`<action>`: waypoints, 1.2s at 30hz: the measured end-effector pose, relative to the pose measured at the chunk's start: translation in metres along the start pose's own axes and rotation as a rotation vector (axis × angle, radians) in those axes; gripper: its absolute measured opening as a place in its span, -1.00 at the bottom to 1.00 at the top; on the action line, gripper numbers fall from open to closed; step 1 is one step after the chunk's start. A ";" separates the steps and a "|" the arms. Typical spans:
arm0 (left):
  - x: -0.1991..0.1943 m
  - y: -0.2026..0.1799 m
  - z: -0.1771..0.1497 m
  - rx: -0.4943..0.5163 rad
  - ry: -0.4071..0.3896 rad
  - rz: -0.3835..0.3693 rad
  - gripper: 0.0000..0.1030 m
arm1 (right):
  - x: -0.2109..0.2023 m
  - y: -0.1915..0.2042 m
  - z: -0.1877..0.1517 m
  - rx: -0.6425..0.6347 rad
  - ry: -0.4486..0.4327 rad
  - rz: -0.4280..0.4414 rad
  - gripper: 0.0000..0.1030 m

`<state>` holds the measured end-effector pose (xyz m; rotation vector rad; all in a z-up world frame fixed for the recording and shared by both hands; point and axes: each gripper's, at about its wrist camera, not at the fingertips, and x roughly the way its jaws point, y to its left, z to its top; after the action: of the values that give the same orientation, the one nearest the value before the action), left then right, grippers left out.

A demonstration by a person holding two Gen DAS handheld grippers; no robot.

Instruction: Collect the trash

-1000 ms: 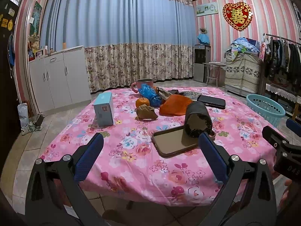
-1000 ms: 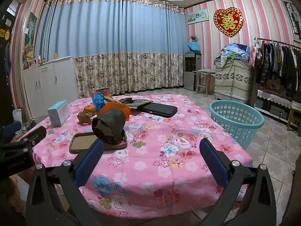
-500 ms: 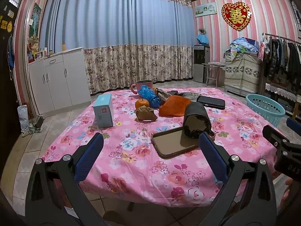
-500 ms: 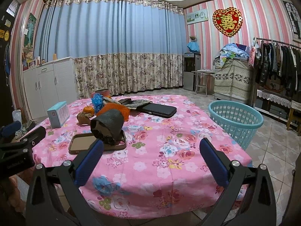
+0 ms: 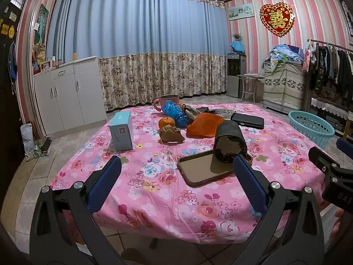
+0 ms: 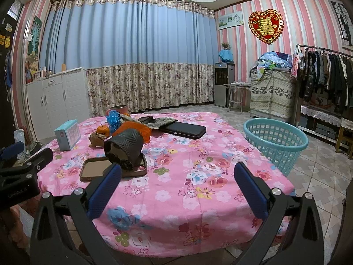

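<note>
Pink floral tablecloth (image 5: 167,196) under crumpled orange bag (image 5: 204,125), blue bag (image 5: 175,113); both tongs, left (image 5: 176,185) and right (image 6: 177,187), spread, empty.

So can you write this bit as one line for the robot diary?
stage: start | left gripper: open, empty | right gripper: open, empty | trash on table: untouched | basket: right of table
</note>
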<state>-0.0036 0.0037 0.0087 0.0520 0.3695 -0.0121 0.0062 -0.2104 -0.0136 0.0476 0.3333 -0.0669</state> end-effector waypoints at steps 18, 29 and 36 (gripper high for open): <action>-0.001 -0.002 0.001 -0.001 -0.003 -0.004 0.90 | -0.002 0.000 0.002 -0.002 -0.010 -0.004 0.93; -0.002 -0.001 0.001 -0.003 -0.010 -0.009 0.90 | -0.004 0.000 0.001 0.001 -0.017 -0.001 0.93; -0.002 0.000 0.001 -0.007 -0.013 -0.009 0.90 | -0.005 0.001 0.003 0.002 -0.022 0.000 0.93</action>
<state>-0.0049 0.0034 0.0107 0.0430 0.3567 -0.0202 0.0029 -0.2094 -0.0092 0.0488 0.3108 -0.0675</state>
